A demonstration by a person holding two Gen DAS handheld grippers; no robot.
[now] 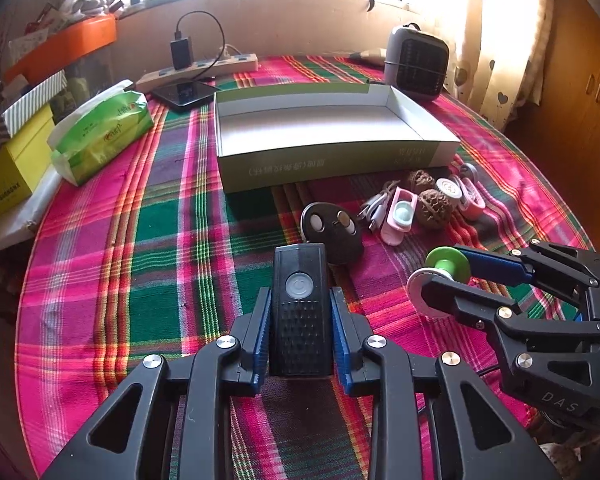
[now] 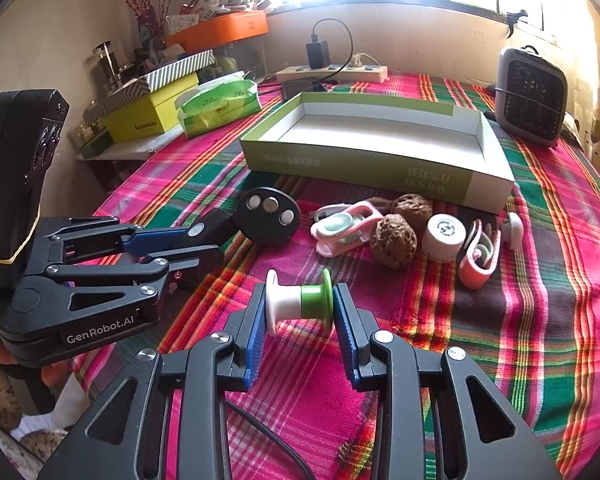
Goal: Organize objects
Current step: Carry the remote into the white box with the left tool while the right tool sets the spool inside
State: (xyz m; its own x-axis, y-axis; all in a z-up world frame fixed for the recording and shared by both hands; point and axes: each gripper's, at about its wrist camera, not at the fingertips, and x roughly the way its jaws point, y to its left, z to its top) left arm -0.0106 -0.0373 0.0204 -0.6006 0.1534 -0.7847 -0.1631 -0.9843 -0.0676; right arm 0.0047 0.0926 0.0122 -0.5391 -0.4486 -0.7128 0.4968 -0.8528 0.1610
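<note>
My left gripper (image 1: 300, 292) is shut on a black remote (image 1: 299, 304) with a round power button, holding it just over the plaid cloth. My right gripper (image 2: 299, 289) is shut on a white-and-green spool (image 2: 300, 304), gripped by its two end flanges. From the left wrist view the spool (image 1: 448, 265) and right gripper (image 1: 444, 270) sit to the right. An open green-and-white cardboard box (image 1: 332, 160) lies beyond, its white floor bare. In front of it lie a black oval key fob (image 1: 332, 228), pink clips (image 1: 400, 216), two walnuts (image 2: 394, 240) and a white cap (image 2: 444, 237).
A green tissue pack (image 1: 100, 132), a yellow box (image 1: 12, 168) and stacked containers stand at the left. A power strip (image 1: 204, 68), a dark phone (image 1: 184, 94) and a small grey heater (image 1: 416, 64) line the back. The round table's edge curves on both sides.
</note>
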